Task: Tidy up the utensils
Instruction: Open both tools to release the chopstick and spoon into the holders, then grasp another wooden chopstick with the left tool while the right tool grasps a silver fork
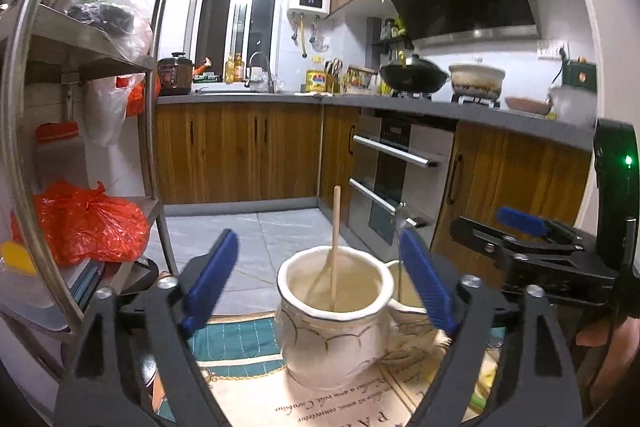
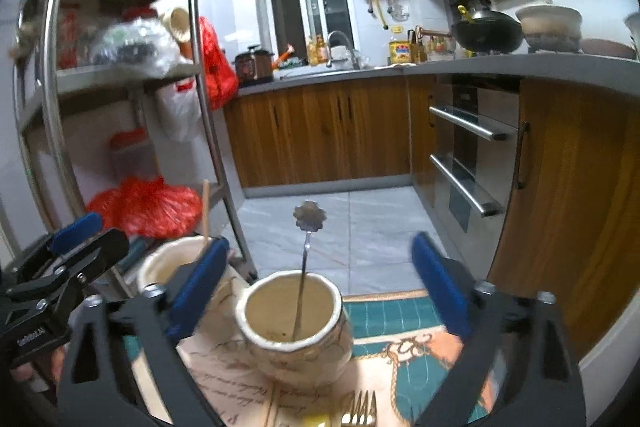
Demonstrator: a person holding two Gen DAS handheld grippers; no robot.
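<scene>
- A wooden stick [image 1: 335, 227] is standing tilted in a cream jar [image 1: 334, 315] near the far edge of the tabletop [image 1: 320, 403].
- A metal spoon [image 2: 305, 267] with a flower-shaped end is leaning in a second jar [image 2: 294, 331], which is sitting just beside the first.
- A gold fork [image 2: 360, 413] is lying on the patterned cloth [image 2: 400, 347], nearer than that jar.
- The left tool [image 1: 320, 279] is hanging spread wide around its jar, pinching nothing.
- The right tool [image 2: 320, 283] is likewise standing spread, empty.

Wood-fronted cabinets [image 1: 240, 155] under a grey counter [image 1: 280, 99], pale floor tiles [image 2: 360, 227], steel rack [image 2: 120, 75], dark window [image 1: 240, 11].
</scene>
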